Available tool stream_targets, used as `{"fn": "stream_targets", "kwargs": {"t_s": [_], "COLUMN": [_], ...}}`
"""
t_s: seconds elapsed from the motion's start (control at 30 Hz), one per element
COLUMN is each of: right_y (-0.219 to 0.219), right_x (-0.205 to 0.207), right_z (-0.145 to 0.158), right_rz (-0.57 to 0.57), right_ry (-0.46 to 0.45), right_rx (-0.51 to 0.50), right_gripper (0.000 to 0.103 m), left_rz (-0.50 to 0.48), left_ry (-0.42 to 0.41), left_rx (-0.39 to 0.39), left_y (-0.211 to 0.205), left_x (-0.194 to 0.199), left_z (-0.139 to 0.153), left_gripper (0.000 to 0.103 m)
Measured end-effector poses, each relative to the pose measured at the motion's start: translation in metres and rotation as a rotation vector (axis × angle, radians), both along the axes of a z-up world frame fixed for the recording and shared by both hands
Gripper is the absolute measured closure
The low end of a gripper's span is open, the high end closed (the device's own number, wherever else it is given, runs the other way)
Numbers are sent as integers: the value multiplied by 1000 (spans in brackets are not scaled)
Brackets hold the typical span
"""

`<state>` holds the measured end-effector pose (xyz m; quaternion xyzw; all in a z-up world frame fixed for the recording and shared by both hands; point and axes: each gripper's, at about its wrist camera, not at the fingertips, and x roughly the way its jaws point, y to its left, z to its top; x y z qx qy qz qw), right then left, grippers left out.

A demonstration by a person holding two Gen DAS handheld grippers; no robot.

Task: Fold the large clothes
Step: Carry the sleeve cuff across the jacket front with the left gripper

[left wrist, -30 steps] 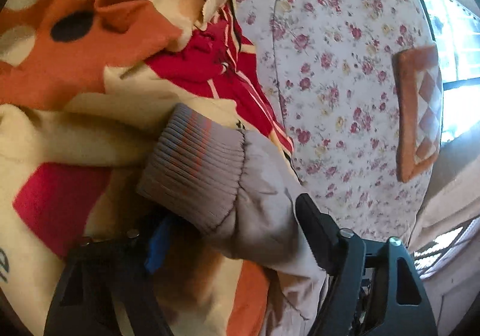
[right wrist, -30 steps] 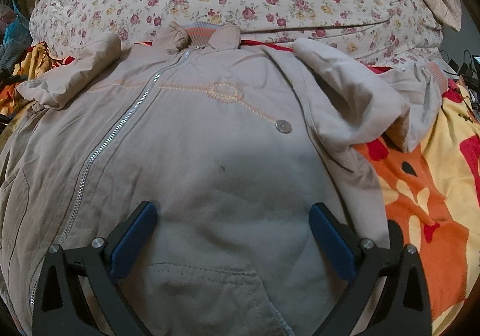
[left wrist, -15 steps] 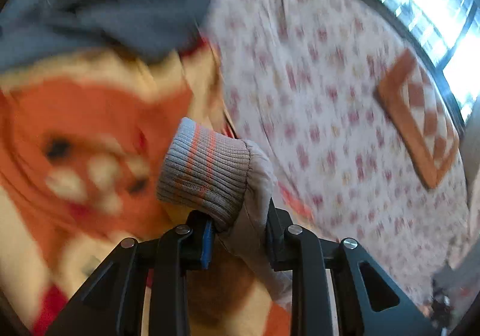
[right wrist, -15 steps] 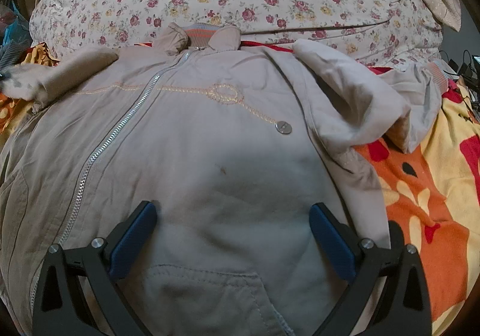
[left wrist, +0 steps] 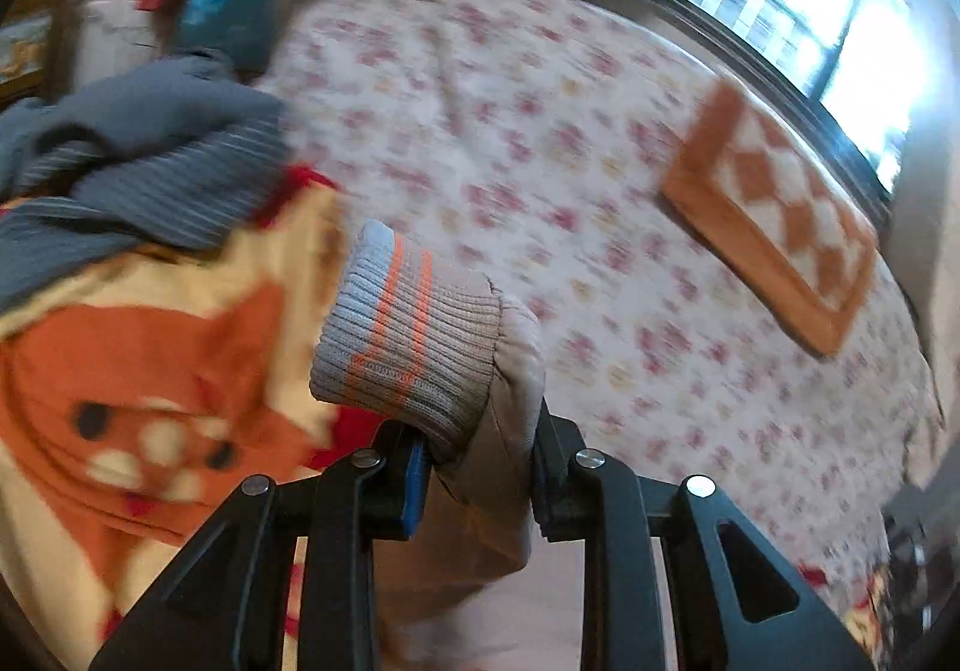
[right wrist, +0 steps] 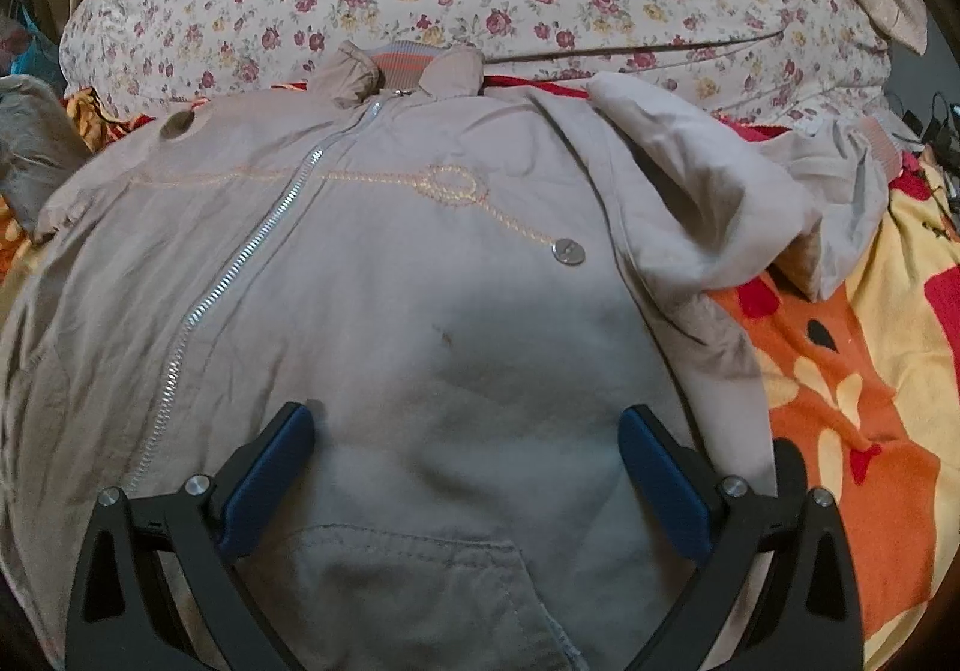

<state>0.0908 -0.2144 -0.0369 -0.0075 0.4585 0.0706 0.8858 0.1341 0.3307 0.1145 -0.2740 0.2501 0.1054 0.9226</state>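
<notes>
Barely begun: my left gripper point(left wrist: 477, 470) clamps the sleeve cuff point(left wrist: 408, 332), my right gripper point(right wrist: 465, 482) gapes wide over the jacket point(right wrist: 384, 281) (both sleeves unfolded).

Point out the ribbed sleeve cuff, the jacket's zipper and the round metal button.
ribbed sleeve cuff point(left wrist: 408, 335): left wrist view, on the orange-striped knit.
zipper point(right wrist: 240, 275): right wrist view, on the middle of its silver teeth.
round metal button point(right wrist: 567, 253): right wrist view, on its face.
</notes>
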Motion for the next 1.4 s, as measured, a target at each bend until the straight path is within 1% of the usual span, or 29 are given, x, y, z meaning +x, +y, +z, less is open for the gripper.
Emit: {"fn": "stream_targets", "kwargs": {"t_s": [0.07, 0.1, 0.2, 0.27, 0.37, 0.4, 0.43, 0.47, 0.5, 0.53, 0.57, 0.63, 0.67, 0.73, 0.77, 0.83, 0.93, 1.0, 1.1, 1.13, 1.23, 1.33, 1.4], "right_y": [-9, -12, -32, -47, -75, -85, -93, -103, -116, -124, -132, -146, -152, -162, -166, -175, -179, -181, -179, -178, -173, -170, -166], "right_x": [-7, -10, -26, -35, -47, -50, -52, -54, -57, -60, -61, -67, -69, -70, -70, -70, -68, -67, -66, -65, -63, -64, -65], "right_z": [13, 18, 37, 43, 46, 46, 46, 46, 46, 46, 45, 44, 44, 41, 40, 37, 36, 37, 37, 37, 39, 43, 49], "right_rz": [-26, -36, -86, -128, -188, -209, -227, -253, -281, -296, -312, -341, -354, -374, -379, -389, -397, -400, -396, -394, -388, -403, -412], "right_ry": [-57, -80, -166, -192, -200, -198, -195, -188, -180, -176, -174, -172, -172, -165, -160, -146, -143, -147, -146, -146, -154, -177, -209], "right_rx": [31, 30, -5, -50, -99, -100, -96, -86, -70, -55, -36, -8, 1, 30, 49, 98, 111, 119, 123, 123, 108, 82, 59], "right_gripper": [1, 1, 0, 0, 0, 0, 0, 0, 0, 0, 0, 0, 0, 0, 0, 0, 0, 0, 0, 0, 0, 0, 0], "left_rz": [-69, -92, -168, -206, -280, -300, -335, -356, -395, -420, -462, -524, -560, -597, -605, -604, -617, -659, -710, -724, -721, -707, -702], "left_ry": [6, 12, 30, 43, 74, 83, 96, 103, 115, 123, 139, 159, 169, 191, 205, 234, 266, 284, 327, 335, 328, 315, 287], "left_rx": [1, 0, -10, -3, -22, -24, -21, -20, -22, -21, -20, -24, -15, 8, 7, 9, -11, -47, -84, -98, -118, -187, -223], "left_y": [-30, -43, -88, -119, -174, -189, -215, -230, -259, -277, -307, -351, -382, -421, -434, -454, -473, -480, -488, -489, -483, -465, -445], "left_x": [11, 16, 30, 38, 49, 53, 55, 55, 57, 58, 60, 62, 63, 64, 65, 69, 69, 70, 72, 70, 64, 55, 46], "left_z": [-2, -4, -12, -17, -30, -34, -40, -44, -51, -55, -63, -75, -83, -95, -101, -111, -125, -134, -145, -146, -141, -132, -122], "left_gripper": [89, 89, 89, 89, 89, 89, 89, 89, 89, 89, 89, 89, 89, 89, 89, 89, 88, 86, 76, 74, 74, 73, 73]}}
